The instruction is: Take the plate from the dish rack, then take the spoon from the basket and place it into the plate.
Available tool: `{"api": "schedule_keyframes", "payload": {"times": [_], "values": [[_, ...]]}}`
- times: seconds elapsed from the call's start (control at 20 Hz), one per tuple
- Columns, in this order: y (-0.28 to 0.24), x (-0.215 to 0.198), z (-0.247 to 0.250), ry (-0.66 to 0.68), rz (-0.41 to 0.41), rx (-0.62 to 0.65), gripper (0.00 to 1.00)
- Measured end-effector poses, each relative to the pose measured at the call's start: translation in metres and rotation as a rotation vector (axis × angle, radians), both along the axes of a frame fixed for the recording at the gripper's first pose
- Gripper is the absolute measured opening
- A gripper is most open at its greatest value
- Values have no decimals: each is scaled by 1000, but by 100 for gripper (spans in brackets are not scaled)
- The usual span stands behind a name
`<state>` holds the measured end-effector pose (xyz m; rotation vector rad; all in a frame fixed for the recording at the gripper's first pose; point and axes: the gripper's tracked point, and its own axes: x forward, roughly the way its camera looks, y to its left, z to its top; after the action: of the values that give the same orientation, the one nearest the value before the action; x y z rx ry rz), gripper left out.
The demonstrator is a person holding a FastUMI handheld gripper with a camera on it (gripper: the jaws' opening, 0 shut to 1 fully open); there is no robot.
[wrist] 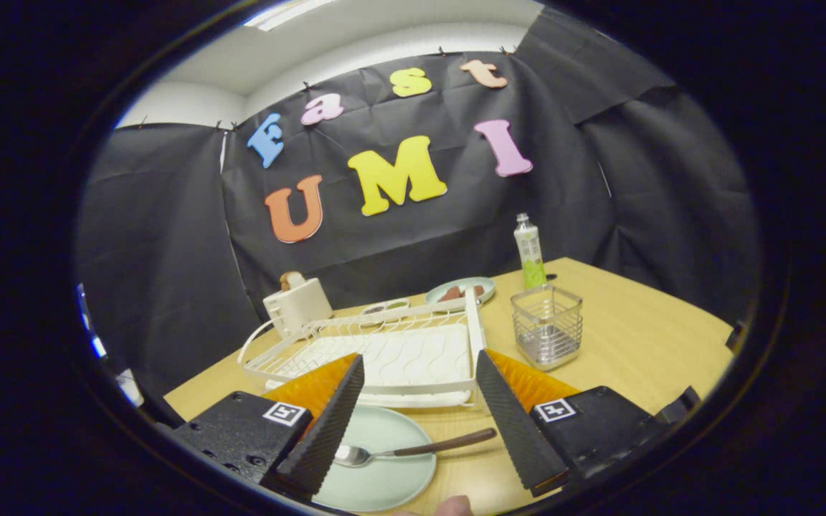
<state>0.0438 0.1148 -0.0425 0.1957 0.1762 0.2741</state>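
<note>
The wooden table (642, 337) carries the white dish rack (377, 351) just beyond my fingers, the wire basket (547, 326) beside it. My claw (416, 423) gapes wide, holding nothing. Between its fingers the plate (384, 473) bears the spoon (413, 450).

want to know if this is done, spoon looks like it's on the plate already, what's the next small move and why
Probably just lift the gripper straight up and away. Its fingers stand open with nothing between them, the spoon lies with its bowl on the plate on the table, and the dish rack and basket look empty.
</note>
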Motion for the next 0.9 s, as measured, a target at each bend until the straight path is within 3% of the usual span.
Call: {"api": "schedule_keyframes", "payload": {"times": [0.45,0.9], "values": [[-16,-42,71,-221,-178,-190,100],[10,-81,84,-263,-207,-178,100]]}}
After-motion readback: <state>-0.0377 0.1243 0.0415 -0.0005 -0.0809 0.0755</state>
